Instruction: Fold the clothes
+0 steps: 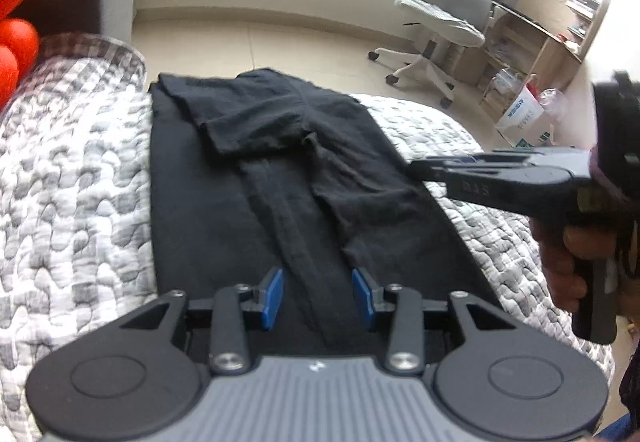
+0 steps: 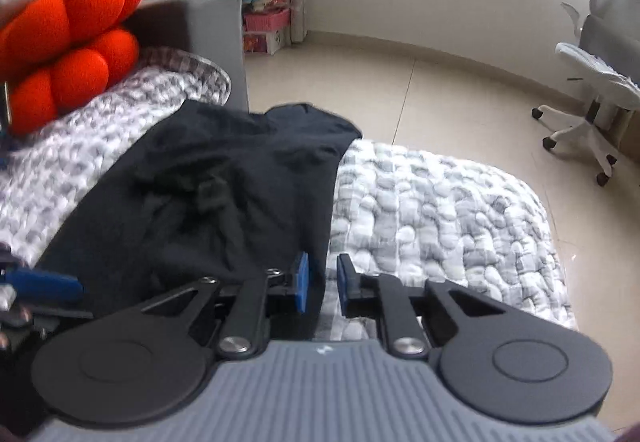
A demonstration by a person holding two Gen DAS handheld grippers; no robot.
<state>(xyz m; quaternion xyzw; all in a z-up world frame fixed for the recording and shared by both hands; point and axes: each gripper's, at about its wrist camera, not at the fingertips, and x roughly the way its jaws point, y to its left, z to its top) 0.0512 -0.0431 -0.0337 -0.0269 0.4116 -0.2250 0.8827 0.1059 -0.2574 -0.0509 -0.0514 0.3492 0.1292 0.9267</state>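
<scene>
A: Garment position?
B: Black shirt (image 1: 248,169) is laid flat on the quilted bed (image 1: 72,177), centre of frame, sleeves folded inward.
A: Tongs?
B: Left tongs (image 1: 318,298) are spread over the near hem, nothing pinched. Right tongs (image 2: 323,284) are spread astride the shirt's right edge.

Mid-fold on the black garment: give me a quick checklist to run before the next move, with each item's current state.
1. Black garment lies flat on the quilt, sides folded in: ok.
2. Left hand-held gripper open over the near hem: ok.
3. Right hand-held gripper open at the garment's right edge: ok.
4. Fabric between either gripper's pads: cannot tell.
5. Orange cushion clear of the garment: ok.
</scene>
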